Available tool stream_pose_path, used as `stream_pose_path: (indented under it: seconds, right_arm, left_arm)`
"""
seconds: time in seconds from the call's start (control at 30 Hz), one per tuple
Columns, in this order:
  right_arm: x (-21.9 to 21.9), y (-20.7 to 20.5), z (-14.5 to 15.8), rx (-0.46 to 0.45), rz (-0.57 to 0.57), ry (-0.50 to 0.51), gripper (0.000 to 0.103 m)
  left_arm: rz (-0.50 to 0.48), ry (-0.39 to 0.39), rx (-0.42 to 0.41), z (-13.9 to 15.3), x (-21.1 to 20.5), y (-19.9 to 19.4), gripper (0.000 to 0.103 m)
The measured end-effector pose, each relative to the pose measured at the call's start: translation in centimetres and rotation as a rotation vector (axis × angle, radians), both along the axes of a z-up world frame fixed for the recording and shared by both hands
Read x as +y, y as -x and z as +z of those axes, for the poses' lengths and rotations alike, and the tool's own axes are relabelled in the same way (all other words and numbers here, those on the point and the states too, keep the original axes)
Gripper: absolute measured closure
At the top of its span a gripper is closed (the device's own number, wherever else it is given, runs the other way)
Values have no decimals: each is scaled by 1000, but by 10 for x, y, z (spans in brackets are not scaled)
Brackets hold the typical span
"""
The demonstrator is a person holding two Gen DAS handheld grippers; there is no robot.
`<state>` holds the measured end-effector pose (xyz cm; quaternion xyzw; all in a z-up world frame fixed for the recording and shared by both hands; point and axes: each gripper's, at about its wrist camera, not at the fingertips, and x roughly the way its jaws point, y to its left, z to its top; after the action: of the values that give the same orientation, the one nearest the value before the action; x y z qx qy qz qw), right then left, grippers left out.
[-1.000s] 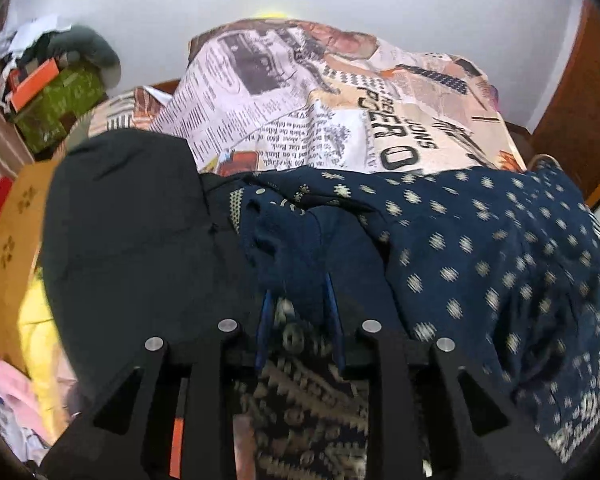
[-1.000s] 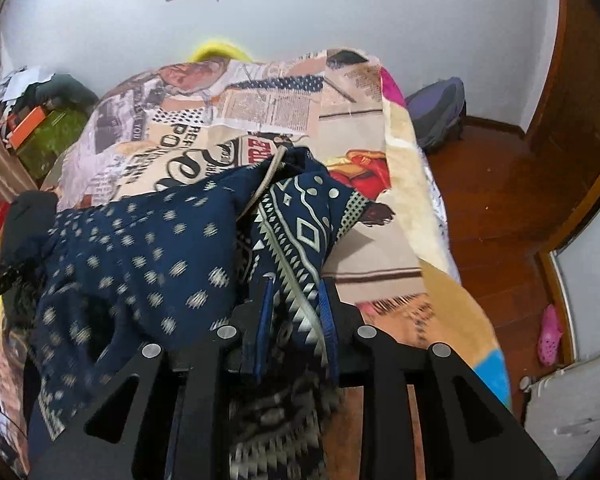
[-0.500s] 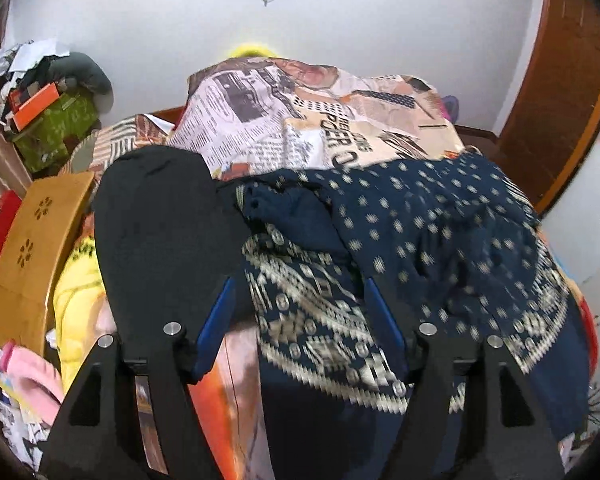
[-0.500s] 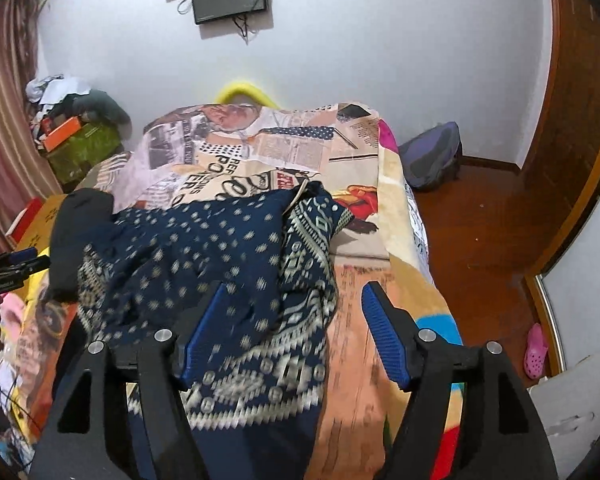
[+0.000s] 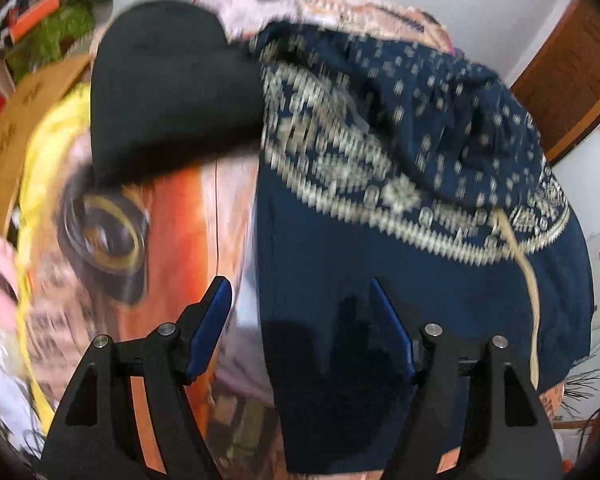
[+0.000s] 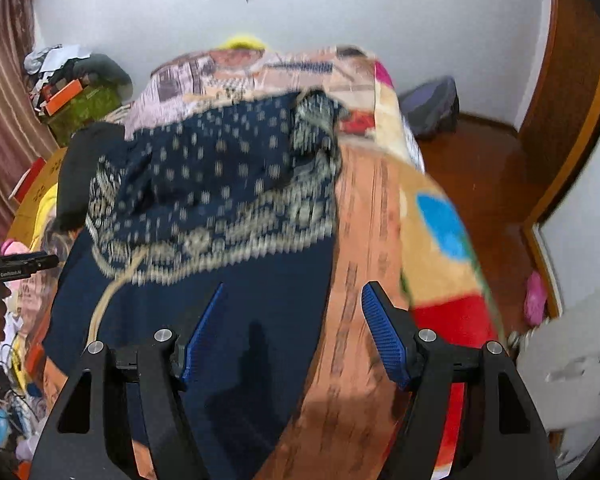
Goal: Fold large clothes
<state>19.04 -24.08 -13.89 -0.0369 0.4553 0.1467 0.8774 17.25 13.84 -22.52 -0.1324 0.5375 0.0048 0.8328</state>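
A navy garment (image 5: pixel 420 280) with cream dots and a cream patterned band lies folded on the printed bed blanket (image 5: pixel 172 240). Its dotted half rests over the plain navy half, and a cream drawstring (image 5: pixel 528 280) trails across it. My left gripper (image 5: pixel 299 286) hovers above the garment's near left edge. Its jaws are opening and nothing is between them. In the right wrist view the same garment (image 6: pixel 240 280) lies under my right gripper (image 6: pixel 295 288), which is open and empty over the garment's right edge. Both views are blurred.
A black garment (image 5: pixel 168 92) lies at the garment's far left. A cardboard box (image 5: pixel 4 140) and a cluttered green box (image 6: pixel 80 108) stand left of the bed. To the right are a wooden floor (image 6: pixel 480 168), a grey backpack (image 6: pixel 432 104) and a door (image 6: pixel 572 80).
Both grippers were shut on the garment's patterned edge a second ago. They have let go, opened wide and drawn back toward the near end of the bed, leaving the garment folded.
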Motion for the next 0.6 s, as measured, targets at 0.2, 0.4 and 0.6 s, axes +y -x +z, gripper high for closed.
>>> stream_pose_path:
  seconds: [0.2,0.4,0.6]
  right_arm:
    - [-9,22,-32,121,-46,-110,37]
    - [-8,34,-46,190,-39,-232,37]
    - [6,36,-55,162,-51,-274,56]
  left_arm:
    - [26,125,73,-35,2,26,33]
    - [96,355,69,-61,13,36,33]
    - [117,449,17,-62,13,44,50]
